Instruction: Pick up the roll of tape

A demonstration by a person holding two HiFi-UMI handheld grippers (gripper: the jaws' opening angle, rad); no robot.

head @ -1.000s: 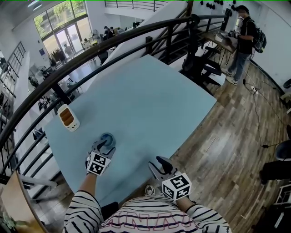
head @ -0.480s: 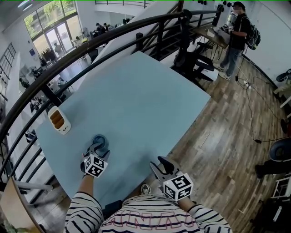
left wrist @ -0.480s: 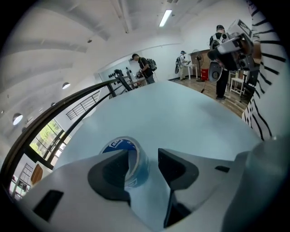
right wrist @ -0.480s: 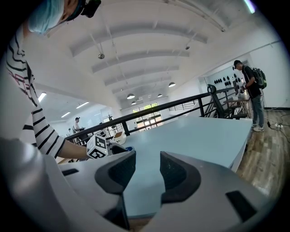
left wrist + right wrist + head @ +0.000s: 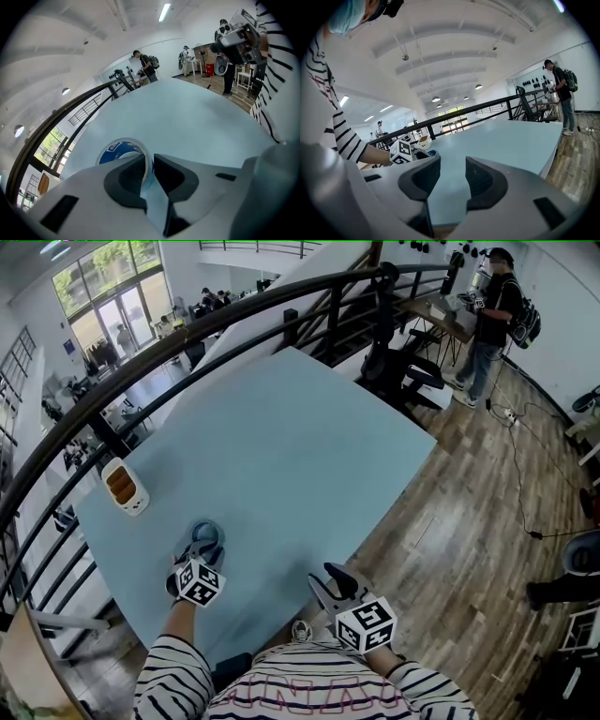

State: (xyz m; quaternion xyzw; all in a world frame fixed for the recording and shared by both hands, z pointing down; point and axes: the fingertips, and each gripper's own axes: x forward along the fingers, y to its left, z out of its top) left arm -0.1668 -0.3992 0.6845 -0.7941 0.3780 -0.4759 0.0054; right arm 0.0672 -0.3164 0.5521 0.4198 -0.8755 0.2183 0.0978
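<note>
The roll of tape [image 5: 207, 531], blue-labelled, was pictured lying flat on the light-blue table [image 5: 300, 446], close to the table's near left corner. Its wall was caught between the closing jaws of the left gripper [image 5: 205, 547], one jaw set inside the ring and the other outside, the pads pressed against it. The right gripper [image 5: 330, 576] was held at the table's near edge, its jaws parted around nothing. A white toaster-like appliance [image 5: 125, 487] was seen by the table's left edge, just inside the black railing [image 5: 187, 338].
</note>
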